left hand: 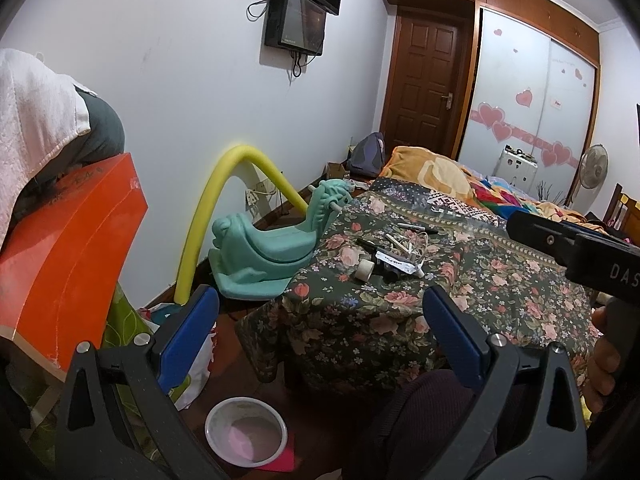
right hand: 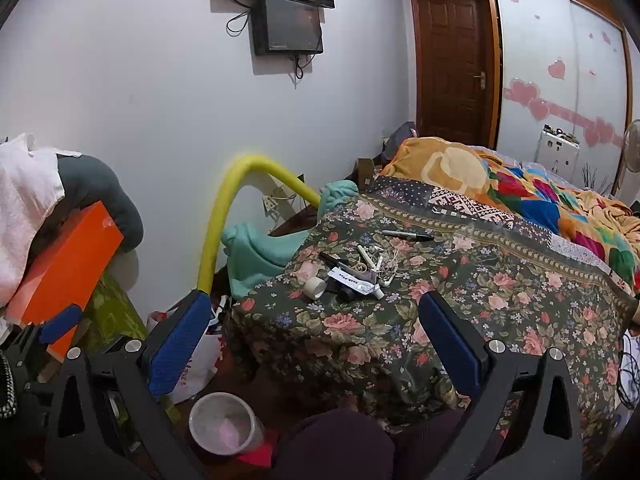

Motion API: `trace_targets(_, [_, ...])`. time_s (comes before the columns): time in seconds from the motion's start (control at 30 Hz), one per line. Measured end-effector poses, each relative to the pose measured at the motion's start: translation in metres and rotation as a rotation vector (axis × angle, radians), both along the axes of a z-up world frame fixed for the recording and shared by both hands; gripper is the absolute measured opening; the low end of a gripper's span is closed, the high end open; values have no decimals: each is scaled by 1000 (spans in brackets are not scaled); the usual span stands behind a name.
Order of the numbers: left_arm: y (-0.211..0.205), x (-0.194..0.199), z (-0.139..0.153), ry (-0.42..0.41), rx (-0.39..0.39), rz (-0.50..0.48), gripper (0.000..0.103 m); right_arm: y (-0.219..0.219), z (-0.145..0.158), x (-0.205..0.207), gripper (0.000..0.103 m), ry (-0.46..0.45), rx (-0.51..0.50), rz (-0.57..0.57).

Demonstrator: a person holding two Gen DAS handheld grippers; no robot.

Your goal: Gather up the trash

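A green toy horse [left hand: 272,240] and a yellow tube [left hand: 224,200] are seen beside the flowery table [right hand: 400,320]. Small trash [right hand: 356,272] is piled there. A white bin [left hand: 246,434] is set below. Both grippers' fingers [left hand: 190,336] [right hand: 180,344] are held wide, empty.

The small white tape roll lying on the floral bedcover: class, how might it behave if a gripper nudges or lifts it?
The small white tape roll lies on its curved side, so a nudge would probably roll it. Its hollow ring looks light. The soft floral bedcover might slow it.
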State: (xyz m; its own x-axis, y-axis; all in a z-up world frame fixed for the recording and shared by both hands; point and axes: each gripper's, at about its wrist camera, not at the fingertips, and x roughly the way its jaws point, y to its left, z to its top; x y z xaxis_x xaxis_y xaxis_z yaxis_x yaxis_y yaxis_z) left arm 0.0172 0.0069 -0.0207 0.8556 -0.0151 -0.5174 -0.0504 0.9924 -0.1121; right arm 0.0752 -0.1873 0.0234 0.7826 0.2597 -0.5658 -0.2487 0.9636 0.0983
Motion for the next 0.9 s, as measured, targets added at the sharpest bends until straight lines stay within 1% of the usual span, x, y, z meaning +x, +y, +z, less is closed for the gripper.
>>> trace_targets(0.9, [-3,-2,3,-5,18,7,102,-1,10,-6,103,-16,8,8])
